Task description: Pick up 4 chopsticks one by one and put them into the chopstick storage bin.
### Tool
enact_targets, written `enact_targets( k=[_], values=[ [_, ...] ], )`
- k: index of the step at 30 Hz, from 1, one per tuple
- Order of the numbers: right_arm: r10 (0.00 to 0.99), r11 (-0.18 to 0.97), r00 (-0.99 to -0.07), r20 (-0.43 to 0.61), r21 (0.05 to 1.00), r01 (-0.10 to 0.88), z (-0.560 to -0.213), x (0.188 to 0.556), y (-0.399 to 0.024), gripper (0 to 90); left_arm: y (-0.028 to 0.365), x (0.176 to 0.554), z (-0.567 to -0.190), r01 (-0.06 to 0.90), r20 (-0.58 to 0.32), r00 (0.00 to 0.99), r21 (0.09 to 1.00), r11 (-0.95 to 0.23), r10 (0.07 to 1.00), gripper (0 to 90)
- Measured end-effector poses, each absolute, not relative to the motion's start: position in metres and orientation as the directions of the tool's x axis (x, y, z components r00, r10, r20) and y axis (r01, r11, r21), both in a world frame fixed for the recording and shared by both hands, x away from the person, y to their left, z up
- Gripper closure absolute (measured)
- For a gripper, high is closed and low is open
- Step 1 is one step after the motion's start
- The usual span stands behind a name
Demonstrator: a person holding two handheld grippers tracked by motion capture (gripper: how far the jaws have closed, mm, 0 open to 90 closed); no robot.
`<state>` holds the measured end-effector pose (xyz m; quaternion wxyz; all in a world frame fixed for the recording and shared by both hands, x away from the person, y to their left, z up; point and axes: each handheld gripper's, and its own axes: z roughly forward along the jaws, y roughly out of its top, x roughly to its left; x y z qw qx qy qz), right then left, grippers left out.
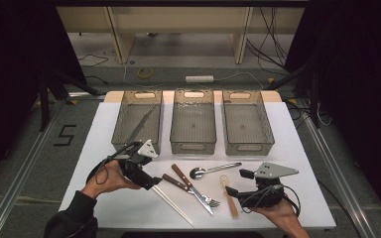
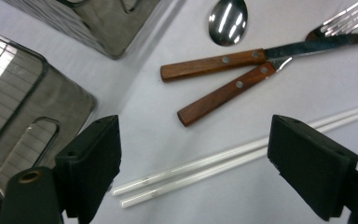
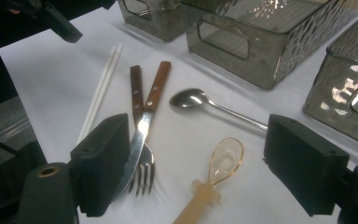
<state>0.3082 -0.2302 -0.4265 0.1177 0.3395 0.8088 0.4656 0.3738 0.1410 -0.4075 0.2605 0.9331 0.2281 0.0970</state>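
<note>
Over the white chopsticks, the left tool hangs spread wide; next, drop down and pinch them.

Overhead view faces forward; both close gripper views share the knife.

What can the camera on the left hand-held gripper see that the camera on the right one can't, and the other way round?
Left gripper view alone: the near ends of the white chopsticks between its open jaws.

Right gripper view alone: the amber plastic spoon, all the fork's tines, the metal spoon's long handle, and the other hand-held gripper at the top left.

Both: the chopsticks, the wooden-handled knife, the fork, the spoon's bowl, grey bins and the white table.
</note>
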Motion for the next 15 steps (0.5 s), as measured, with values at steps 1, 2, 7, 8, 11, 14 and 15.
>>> enact_targets(
  k=[1,2,7,8,11,14,15],
  values=[
    [0.66,0.335,-0.741,0.126,0.833,0.441,-0.426,0.308,-0.23,23.6,0.14,0.373,-0.408,0.372,0.064,0.88,0.526,-0.765,0.471,17.0],
    [0.659,0.335,-0.741,0.126,0.833,0.44,-0.426,0.308,-0.23,23.6,0.139,0.372,-0.409,0.367,0.064,0.884,0.518,-0.773,0.463,17.0],
    [0.656,0.338,-0.744,0.127,0.832,0.44,-0.427,0.308,-0.23,23.6,0.137,0.369,-0.416,0.344,0.069,0.904,0.467,-0.814,0.422,17.8],
    [0.654,0.34,-0.746,0.125,0.833,0.437,-0.427,0.308,-0.229,23.6,0.137,0.369,-0.418,0.342,0.071,0.906,0.456,-0.822,0.417,18.0],
    [0.652,0.342,-0.748,0.126,0.831,0.438,-0.428,0.308,-0.228,23.7,0.138,0.368,-0.424,0.336,0.068,0.913,0.435,-0.836,0.402,18.2],
    [0.654,0.343,-0.746,0.126,0.83,0.44,-0.428,0.308,-0.229,23.6,0.138,0.367,-0.429,0.317,0.066,0.926,0.406,-0.857,0.373,18.4],
    [0.653,0.343,-0.747,0.124,0.831,0.438,-0.428,0.308,-0.229,23.6,0.137,0.367,-0.431,0.312,0.067,0.928,0.393,-0.865,0.365,18.4]
  ],
)
